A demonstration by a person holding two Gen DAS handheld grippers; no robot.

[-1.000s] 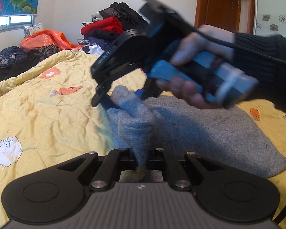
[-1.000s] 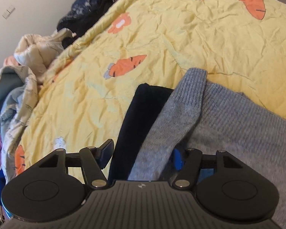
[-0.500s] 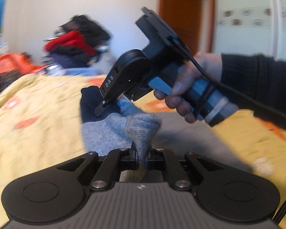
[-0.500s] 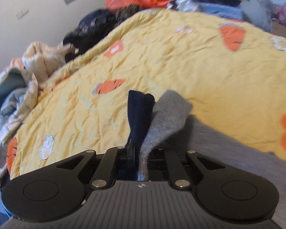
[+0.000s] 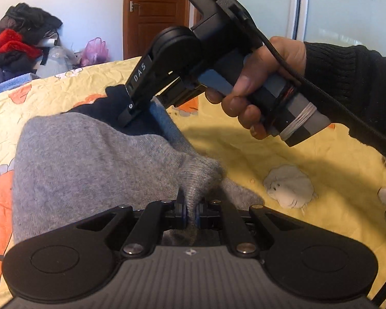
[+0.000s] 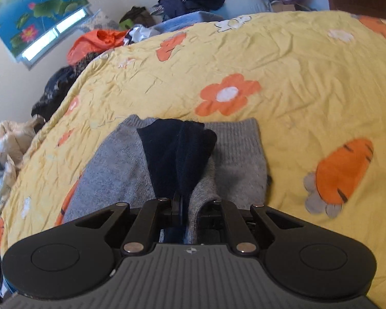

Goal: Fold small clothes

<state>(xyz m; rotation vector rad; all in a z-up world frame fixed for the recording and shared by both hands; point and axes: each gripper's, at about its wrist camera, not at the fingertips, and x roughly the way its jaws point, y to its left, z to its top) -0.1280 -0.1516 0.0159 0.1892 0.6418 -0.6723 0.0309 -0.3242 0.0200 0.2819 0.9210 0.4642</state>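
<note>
A small grey knit garment (image 5: 90, 159) with a dark navy part (image 5: 115, 108) lies on the yellow bedspread (image 5: 283, 154). My left gripper (image 5: 190, 208) is shut on a pinched grey fold at the near edge. My right gripper (image 5: 131, 113), seen in the left wrist view held by a hand, is shut on the garment's far end. In the right wrist view the right gripper (image 6: 185, 206) pinches the navy part (image 6: 177, 149) together with grey knit (image 6: 239, 149). The garment is doubled over between the two grippers.
The yellow bedspread has orange flower and carrot prints (image 6: 342, 172). Piles of clothes (image 5: 12, 49) and an orange bag (image 6: 95, 41) sit at the bed's far edge. A wooden door (image 5: 154, 13) stands behind. More clothing (image 6: 10, 139) lies off the bed's left side.
The right gripper shut on the navy and grey cloth. Both grippers swung round with the garment, carrying its end over so the garment is now doubled on the bed.
</note>
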